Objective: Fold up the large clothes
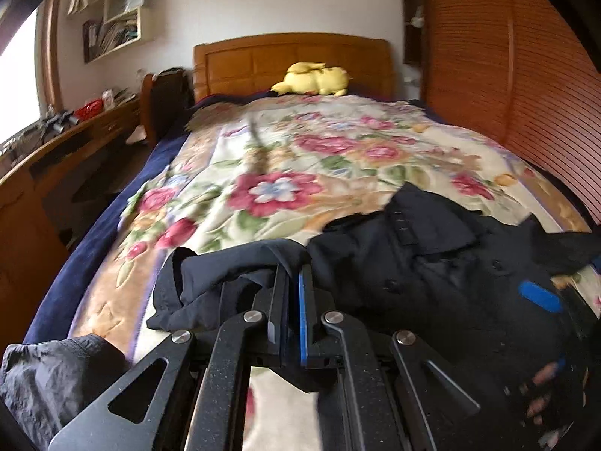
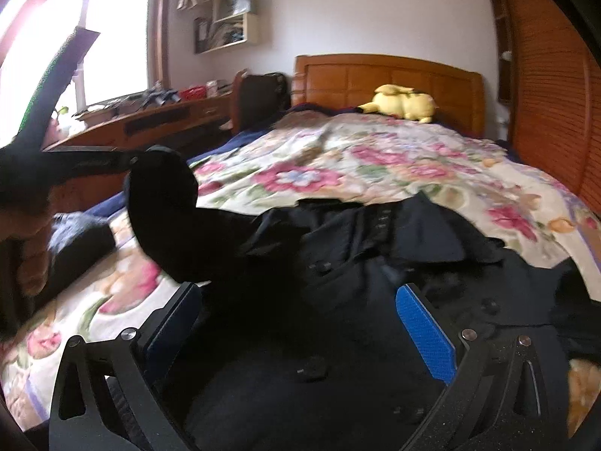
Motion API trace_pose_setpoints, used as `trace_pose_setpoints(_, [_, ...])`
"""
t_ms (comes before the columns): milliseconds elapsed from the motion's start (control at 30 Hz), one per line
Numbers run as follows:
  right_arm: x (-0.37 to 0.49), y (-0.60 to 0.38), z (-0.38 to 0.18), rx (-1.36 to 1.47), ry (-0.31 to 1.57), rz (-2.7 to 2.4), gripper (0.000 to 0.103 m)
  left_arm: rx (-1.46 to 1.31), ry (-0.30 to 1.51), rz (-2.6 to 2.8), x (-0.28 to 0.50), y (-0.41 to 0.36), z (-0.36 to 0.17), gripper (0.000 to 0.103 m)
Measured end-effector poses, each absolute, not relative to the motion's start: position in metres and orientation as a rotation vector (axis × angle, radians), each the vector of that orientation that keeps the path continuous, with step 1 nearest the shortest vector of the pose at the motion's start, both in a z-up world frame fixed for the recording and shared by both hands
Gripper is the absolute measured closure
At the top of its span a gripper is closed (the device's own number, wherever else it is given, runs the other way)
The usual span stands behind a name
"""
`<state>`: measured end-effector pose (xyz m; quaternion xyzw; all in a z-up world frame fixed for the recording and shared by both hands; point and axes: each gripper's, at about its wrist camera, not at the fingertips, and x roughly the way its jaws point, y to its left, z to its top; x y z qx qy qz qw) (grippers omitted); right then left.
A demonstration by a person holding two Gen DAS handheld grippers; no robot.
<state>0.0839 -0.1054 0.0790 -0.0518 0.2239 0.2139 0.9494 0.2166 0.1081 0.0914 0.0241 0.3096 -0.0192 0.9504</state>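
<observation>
A dark navy buttoned coat (image 1: 443, 263) lies spread on the near part of the floral bedspread (image 1: 300, 158). My left gripper (image 1: 295, 274) is shut on the coat's sleeve (image 1: 225, 274) at the coat's left side, with cloth bunched between its fingers. In the right wrist view that sleeve (image 2: 169, 218) is lifted up at the left. My right gripper (image 2: 300, 308) is open, its jaws wide apart just above the coat's buttoned front (image 2: 338, 319). Its blue pad (image 1: 541, 297) shows at the right of the left wrist view.
A yellow plush toy (image 1: 315, 79) lies by the wooden headboard (image 1: 293, 64). A wooden desk (image 1: 56, 150) with clutter runs along the left. A slatted wooden wardrobe (image 1: 507, 75) stands on the right. Another dark garment (image 1: 49, 379) lies at the bed's near left.
</observation>
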Motion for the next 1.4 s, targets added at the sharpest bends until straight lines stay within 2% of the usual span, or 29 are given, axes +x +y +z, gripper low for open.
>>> trace_pose_setpoints(133, [0.085,-0.113,0.08,-0.073,0.454,0.418,0.0,0.018,0.631,-0.073,0.196,0.098,0.087,0.098])
trace_pose_setpoints(200, [0.087,-0.115,0.078,-0.061,0.456,0.417,0.0,0.02,0.638,-0.074,0.188,0.096,0.082,0.092])
trace_pose_setpoints(300, [0.087,-0.112,0.077,-0.063,0.459,0.422,0.0,0.009,0.646,-0.08,0.175,0.097,0.075,0.068])
trace_pose_setpoints(400, [0.087,-0.111,0.077,-0.071,0.461,0.428,0.0,0.006,0.621,-0.069,0.157,0.104,0.074,0.058])
trace_pose_setpoints(533, [0.088,-0.111,0.078,-0.076,0.465,0.433,0.0,0.026,0.587,-0.046,0.134,0.109,0.075,0.028])
trace_pose_setpoints(733, [0.086,-0.113,0.081,-0.078,0.459,0.442,0.0,0.026,0.532,0.019,0.102,0.126,0.076,0.022])
trace_pose_setpoints(1133, [0.055,-0.094,0.097,-0.161,0.425,0.537,0.0,-0.062,0.529,0.027,0.061,0.157,0.038,0.022])
trace_pose_setpoints(1400, [0.083,-0.038,0.129,-0.271,0.471,0.623,0.009,-0.044,0.504,0.038,0.049,0.171,0.031,0.022])
